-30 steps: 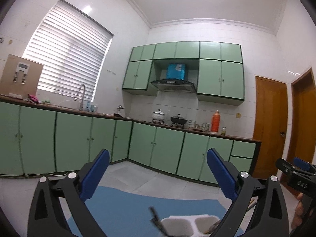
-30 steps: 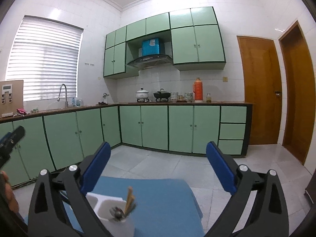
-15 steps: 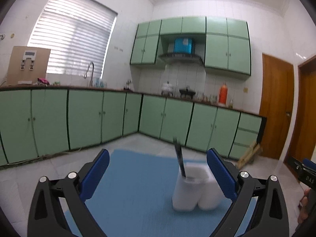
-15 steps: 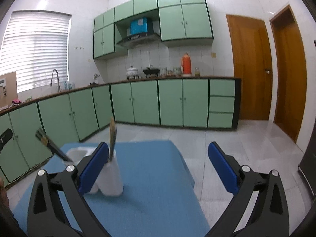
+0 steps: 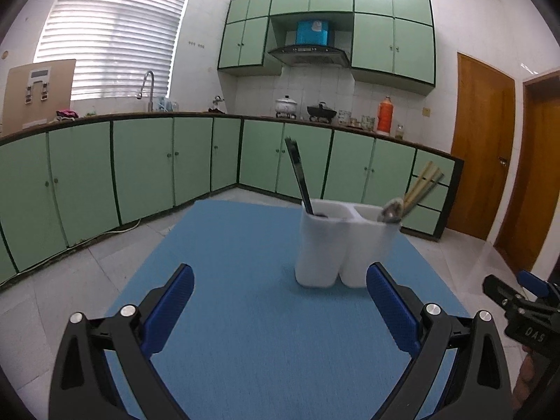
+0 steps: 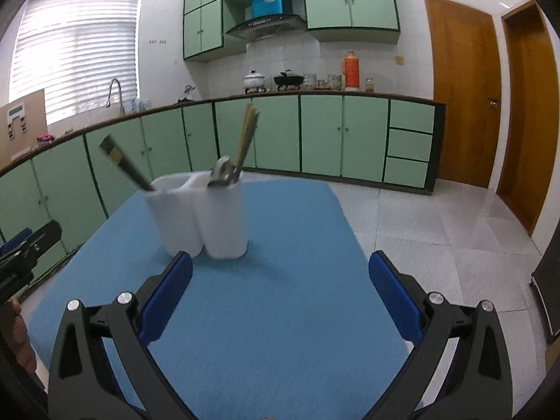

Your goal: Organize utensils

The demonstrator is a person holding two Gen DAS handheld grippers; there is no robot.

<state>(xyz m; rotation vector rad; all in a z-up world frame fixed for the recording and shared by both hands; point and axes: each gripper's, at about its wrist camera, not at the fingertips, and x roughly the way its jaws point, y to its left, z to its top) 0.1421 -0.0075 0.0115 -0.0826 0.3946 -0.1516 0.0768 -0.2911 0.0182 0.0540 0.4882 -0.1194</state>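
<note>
Green kitchen cabinets (image 5: 140, 171) backed a blue mat (image 5: 252, 315). White two-compartment holder (image 5: 344, 245) stood toward the mat's far edge, holding a dark-handled utensil (image 5: 297, 175), spoon (image 5: 390, 211) and chopsticks (image 5: 421, 185), lower ends hidden. Left gripper (image 5: 280, 311) and right gripper (image 6: 280, 301) gaped wide, empty.

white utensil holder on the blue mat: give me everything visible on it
The white two-compartment utensil holder looks like smooth matte plastic: two rounded, open-topped tubs joined side by side. It stands upright on the blue mat, ahead of both open grippers, neither touching it. In the left wrist view, the left tub holds a dark-handled utensil leaning left; the right tub holds a metal spoon, bowl up, and pale wooden chopsticks leaning right. No lid or markings are visible; the interior bottoms are hidden.
</note>
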